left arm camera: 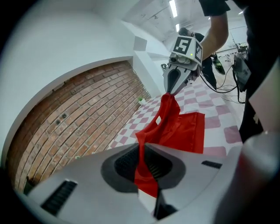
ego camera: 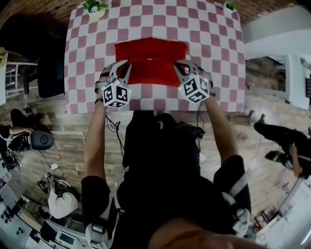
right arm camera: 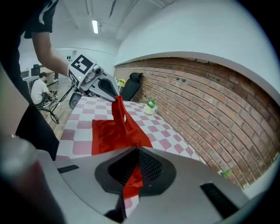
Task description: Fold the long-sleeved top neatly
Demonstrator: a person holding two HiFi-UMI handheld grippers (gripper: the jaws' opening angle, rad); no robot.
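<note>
Your left gripper (ego camera: 125, 65) and right gripper (ego camera: 179, 65) both pinch the red top (ego camera: 150, 54); potted plant (ego camera: 95, 7) sits on the checked table (ego camera: 218, 48), far corner

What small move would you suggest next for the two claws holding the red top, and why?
The left claw and right claw each grip the near edge of the red top, raised off the checkered table; the rest lies flat. I would probably carry both forward and lower the held edge onto the far edge.
</note>
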